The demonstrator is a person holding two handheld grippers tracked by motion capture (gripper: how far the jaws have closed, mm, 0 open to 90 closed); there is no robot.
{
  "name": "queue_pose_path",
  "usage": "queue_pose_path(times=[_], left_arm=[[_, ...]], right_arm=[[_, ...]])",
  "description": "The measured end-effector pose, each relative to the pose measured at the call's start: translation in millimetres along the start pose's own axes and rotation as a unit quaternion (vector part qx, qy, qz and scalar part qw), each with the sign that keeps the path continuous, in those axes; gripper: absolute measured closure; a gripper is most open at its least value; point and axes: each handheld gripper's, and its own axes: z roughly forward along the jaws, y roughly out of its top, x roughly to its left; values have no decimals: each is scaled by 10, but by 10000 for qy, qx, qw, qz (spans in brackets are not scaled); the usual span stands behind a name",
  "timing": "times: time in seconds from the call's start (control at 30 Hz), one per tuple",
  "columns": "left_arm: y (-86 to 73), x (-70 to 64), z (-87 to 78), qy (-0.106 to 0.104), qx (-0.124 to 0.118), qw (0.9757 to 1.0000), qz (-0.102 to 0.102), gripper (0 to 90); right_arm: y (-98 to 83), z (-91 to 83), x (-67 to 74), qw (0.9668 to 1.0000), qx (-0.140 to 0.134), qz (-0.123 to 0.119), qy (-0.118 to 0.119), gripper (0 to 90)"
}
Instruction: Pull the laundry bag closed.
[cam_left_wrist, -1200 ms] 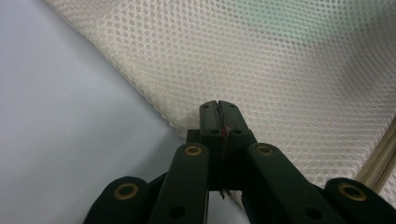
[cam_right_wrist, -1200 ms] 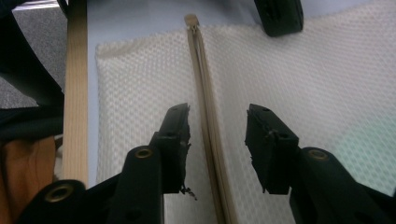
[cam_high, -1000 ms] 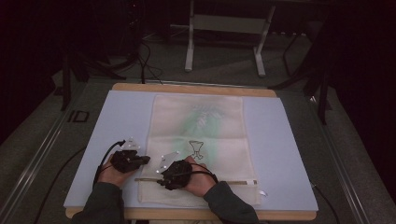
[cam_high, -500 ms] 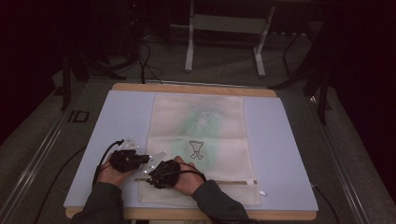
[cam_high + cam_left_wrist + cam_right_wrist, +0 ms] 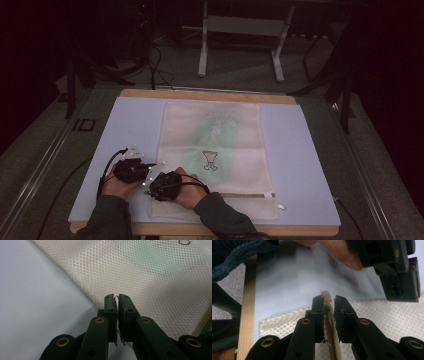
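Observation:
A cream mesh bag [image 5: 215, 145] with a green shape inside lies flat on the pale blue mat [image 5: 310, 165]. A tan zipper band [image 5: 245, 195] runs along its near edge. My left gripper [image 5: 151, 168] sits at the bag's near left edge. In the left gripper view its jaws [image 5: 117, 297] stand a narrow slit apart over the mesh [image 5: 150, 277]; they have just been opening, with nothing seen between them. My right gripper [image 5: 149, 189] is just beside it. Its jaws [image 5: 329, 298] have just been closing and straddle the band's end [image 5: 326, 293], with a sliver of gap left.
The mat lies on a wooden table whose edge [image 5: 247, 302] is close to my right gripper. A sleeve [image 5: 237, 252], a thumb [image 5: 342, 252] and the left gripper [image 5: 402, 282] crowd the space ahead of the right jaws. Metal stand legs [image 5: 240, 45] rise beyond the table.
My right hand has slid left along the bag's near edge until it sits against the left gripper. The left hand has stayed where it was.

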Motion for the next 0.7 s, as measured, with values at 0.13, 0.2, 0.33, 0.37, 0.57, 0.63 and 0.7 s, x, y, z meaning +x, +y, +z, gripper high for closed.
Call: queue_pose_path(times=[0.13,0.2,0.33,0.37,0.57,0.63,0.7], left_arm=[[-1,8,1,1,15,10000,-12,846],[-4,9,2,1,-5,10000,-41,844],[-7,23,-6,9,-4,10000,-46,844],[-8,26,-7,10,-2,10000,-53,845],[-12,34,-14,14,-9,10000,-72,845],[-13,40,-15,19,-10,10000,-66,844],[-12,40,-17,18,-10,10000,-65,844]], right_arm=[[41,51,2,10000,47,-41,21,779],[61,73,4,10000,36,-41,34,776],[98,131,4,9999,78,-60,27,778],[106,148,5,9999,105,-68,0,779],[143,249,18,9996,219,-139,-76,806],[150,250,17,9996,229,-148,-98,813],[151,244,28,9995,222,-179,-134,813]])
